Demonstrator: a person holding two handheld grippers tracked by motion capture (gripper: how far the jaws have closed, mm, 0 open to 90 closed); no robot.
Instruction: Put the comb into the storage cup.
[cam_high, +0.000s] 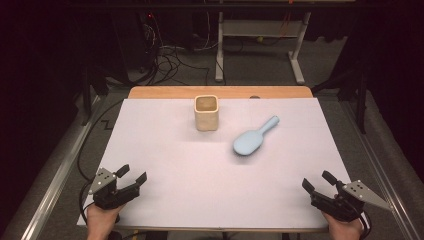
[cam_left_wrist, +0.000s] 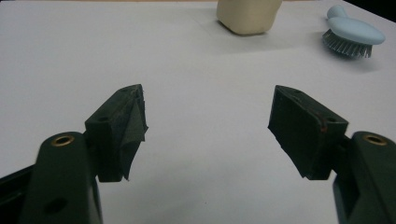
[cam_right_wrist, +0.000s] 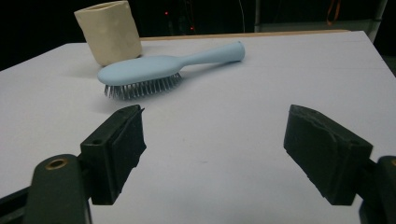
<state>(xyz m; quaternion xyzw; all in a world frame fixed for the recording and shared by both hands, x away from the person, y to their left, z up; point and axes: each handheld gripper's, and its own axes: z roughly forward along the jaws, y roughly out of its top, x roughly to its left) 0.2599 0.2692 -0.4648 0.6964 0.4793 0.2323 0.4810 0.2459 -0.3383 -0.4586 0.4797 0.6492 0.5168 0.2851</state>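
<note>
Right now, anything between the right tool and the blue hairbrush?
No. Bare white table cover lies between the open right tool and the hairbrush. The beige cup stands behind the brush, off that line.

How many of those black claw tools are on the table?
2: the left gripper at the table's near left corner, the right gripper at its near right corner, each held in a hand, jaws open and empty.

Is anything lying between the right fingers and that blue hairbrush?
No, only bare white table lies between the right gripper and hairbrush, seen in the right gripper view.
</note>
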